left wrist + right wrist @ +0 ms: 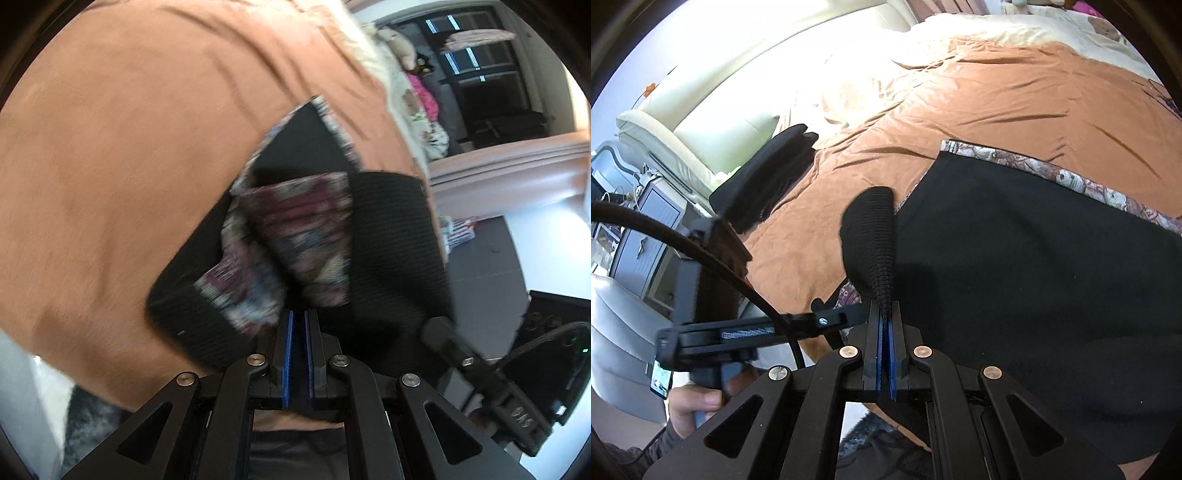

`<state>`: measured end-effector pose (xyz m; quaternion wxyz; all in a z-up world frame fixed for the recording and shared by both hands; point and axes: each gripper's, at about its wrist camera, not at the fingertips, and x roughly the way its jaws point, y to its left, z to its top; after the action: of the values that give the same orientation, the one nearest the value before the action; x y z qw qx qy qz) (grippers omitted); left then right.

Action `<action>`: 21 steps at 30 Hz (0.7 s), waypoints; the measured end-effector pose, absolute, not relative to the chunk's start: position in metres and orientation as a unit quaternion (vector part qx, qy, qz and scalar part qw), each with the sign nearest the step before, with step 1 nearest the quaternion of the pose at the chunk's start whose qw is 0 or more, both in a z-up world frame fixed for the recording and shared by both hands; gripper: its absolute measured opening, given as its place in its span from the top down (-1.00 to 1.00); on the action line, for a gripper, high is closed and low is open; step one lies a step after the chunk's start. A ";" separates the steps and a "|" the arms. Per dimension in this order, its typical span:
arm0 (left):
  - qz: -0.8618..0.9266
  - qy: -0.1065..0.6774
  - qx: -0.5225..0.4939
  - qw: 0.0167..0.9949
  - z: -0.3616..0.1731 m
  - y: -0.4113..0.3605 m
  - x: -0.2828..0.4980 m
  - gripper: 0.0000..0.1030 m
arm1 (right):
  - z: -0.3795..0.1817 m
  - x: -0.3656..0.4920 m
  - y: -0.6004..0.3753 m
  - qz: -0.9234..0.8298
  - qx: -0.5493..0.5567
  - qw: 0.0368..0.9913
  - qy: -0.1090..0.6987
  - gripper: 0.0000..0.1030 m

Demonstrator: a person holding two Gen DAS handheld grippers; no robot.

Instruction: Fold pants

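Observation:
Black pants with a patterned bear-print lining lie spread on an orange bedspread. My right gripper is shut on the black ribbed waistband, which stands up in a fold from its pads. The left gripper comes in from the left and meets the same waistband edge. In the left wrist view the pants are bunched and blurred, with the lining turned outward. My left gripper is shut on the cloth at its tips. The right gripper shows at the lower right.
A folded black garment lies on the bed's far left edge. A cream padded headboard and a grey cabinet stand beyond it. A cream quilt covers the far end. A hand holds the left gripper's handle.

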<state>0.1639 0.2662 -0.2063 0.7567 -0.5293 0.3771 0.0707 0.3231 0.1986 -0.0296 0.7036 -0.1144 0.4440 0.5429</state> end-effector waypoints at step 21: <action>0.120 0.354 -0.534 0.758 -0.211 0.278 0.097 0.91 | -0.040 0.304 0.210 0.591 -0.156 0.644 0.461 -0.11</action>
<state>0.0970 0.2780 -0.2106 0.7580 -0.5345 0.3541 0.1204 0.3039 0.2105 -0.0403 0.6437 -0.1555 0.4609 0.5908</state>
